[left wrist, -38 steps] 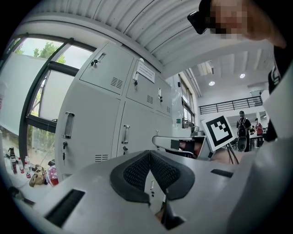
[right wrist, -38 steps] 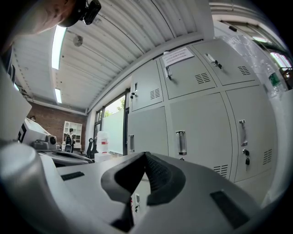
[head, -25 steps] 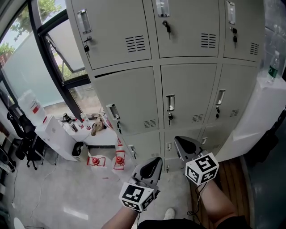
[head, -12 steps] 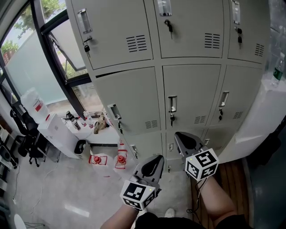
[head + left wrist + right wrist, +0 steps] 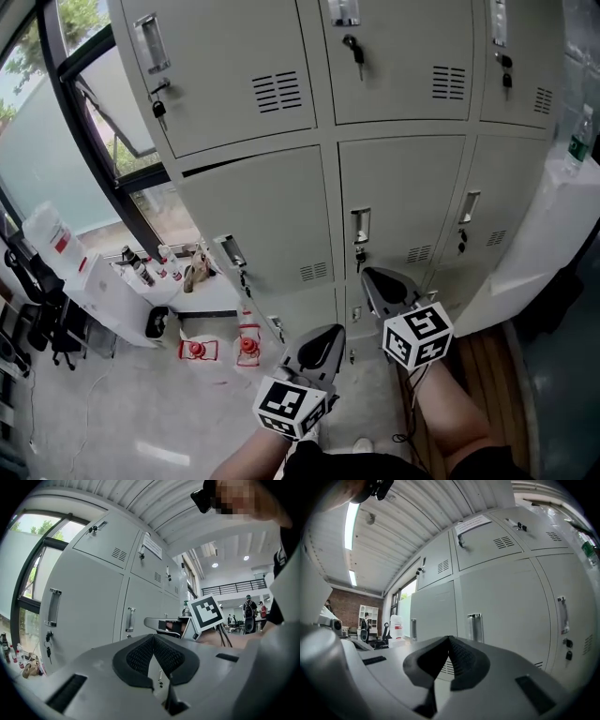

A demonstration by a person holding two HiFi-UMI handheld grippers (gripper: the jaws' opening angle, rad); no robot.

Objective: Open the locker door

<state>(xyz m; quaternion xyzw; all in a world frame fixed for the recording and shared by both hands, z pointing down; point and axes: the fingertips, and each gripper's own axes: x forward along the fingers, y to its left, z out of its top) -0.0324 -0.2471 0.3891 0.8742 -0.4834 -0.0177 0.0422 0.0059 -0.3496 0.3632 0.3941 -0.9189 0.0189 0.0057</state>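
Facing three locker columns [image 5: 398,178], left gripper [image 5: 334,330], right gripper [image 5: 367,273], jaws together

Bright daylight from the window [image 5: 52,141], sharp, with fisheye-bent edges

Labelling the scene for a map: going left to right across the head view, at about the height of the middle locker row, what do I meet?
White jug → small bottles → left door handle → centre door handle → right door handle → green-capped bottle.
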